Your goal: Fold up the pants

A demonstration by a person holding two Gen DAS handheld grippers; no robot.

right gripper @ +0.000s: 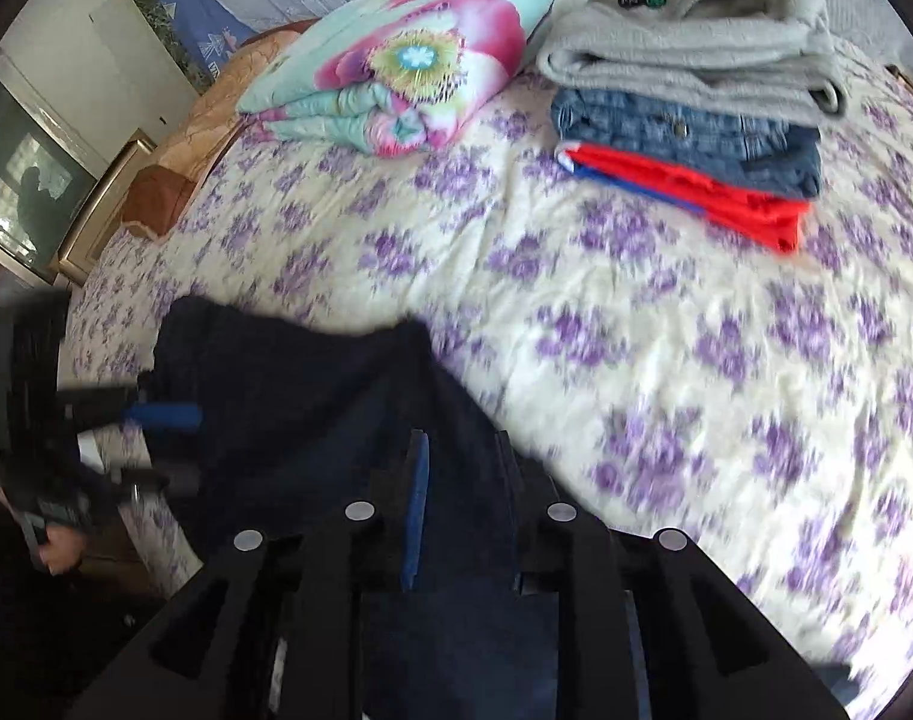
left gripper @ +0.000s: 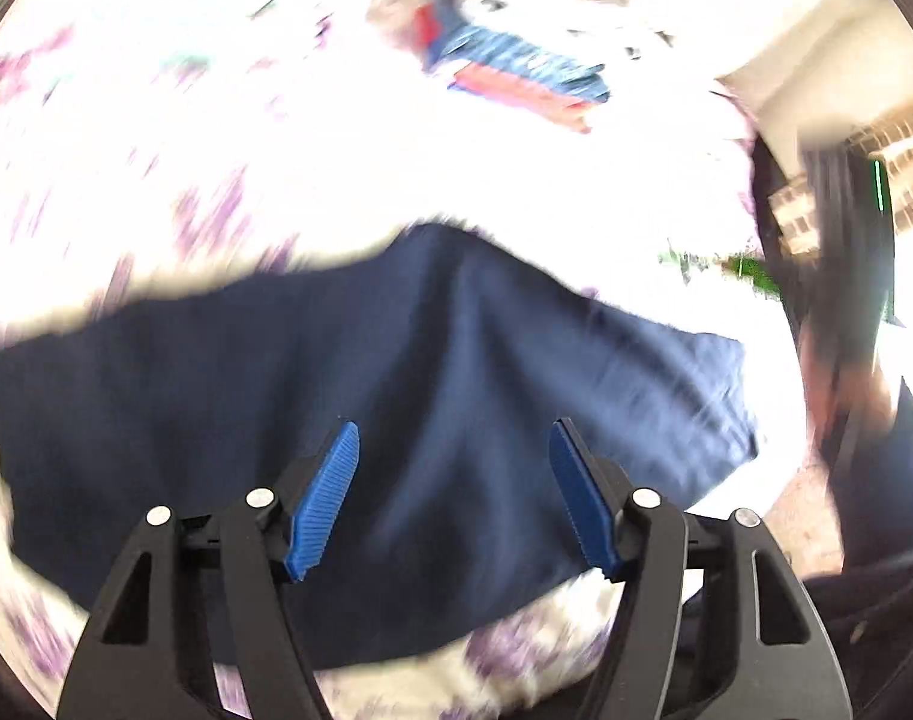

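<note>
Clearly, the navy pants (right gripper: 312, 396) are spread over the near left part of the bed (right gripper: 636, 324), on its purple-flowered cover. Fabric of the pants is gripped between the narrowly set fingers of the right tool (right gripper: 462, 480). The left tool (left gripper: 453, 498) is held above the pants with its blue pads (left gripper: 327, 498) apart and nothing between them. Farther off, a folded quilt (right gripper: 408, 60) and stacked clothes (right gripper: 690, 102) are seen.
</note>
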